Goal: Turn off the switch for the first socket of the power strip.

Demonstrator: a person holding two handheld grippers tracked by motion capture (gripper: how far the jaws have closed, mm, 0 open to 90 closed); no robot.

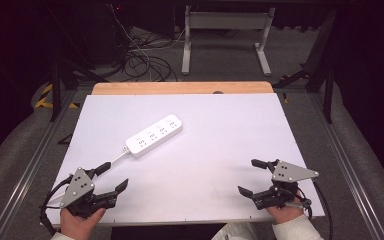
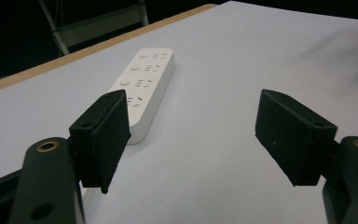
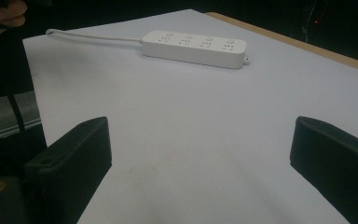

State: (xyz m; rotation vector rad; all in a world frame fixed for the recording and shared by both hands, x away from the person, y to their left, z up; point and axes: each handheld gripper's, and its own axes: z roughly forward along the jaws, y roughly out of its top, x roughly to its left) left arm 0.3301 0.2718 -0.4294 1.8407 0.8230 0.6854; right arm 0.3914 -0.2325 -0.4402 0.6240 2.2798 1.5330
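A white power strip [image 1: 154,135] with several sockets lies diagonally on the white table sheet [image 1: 215,130], left of centre; its white cable [image 1: 118,158] runs toward the near left. My left gripper [image 1: 111,176] is held at the near left corner, open and empty, jaws pointing toward the strip's cable end. In the left gripper view the power strip [image 2: 144,84] lies just beyond the left jaw. My right gripper [image 1: 254,177] rests at the near right, open and empty, well away from the strip. The right gripper view has the power strip [image 3: 193,48] far ahead.
A wooden table edge [image 1: 180,88] borders the sheet at the back. Beyond it stand white desk legs [image 1: 186,45] and tangled cables [image 1: 145,62] on the floor. Metal rails [image 1: 35,160] run along both sides of the table.
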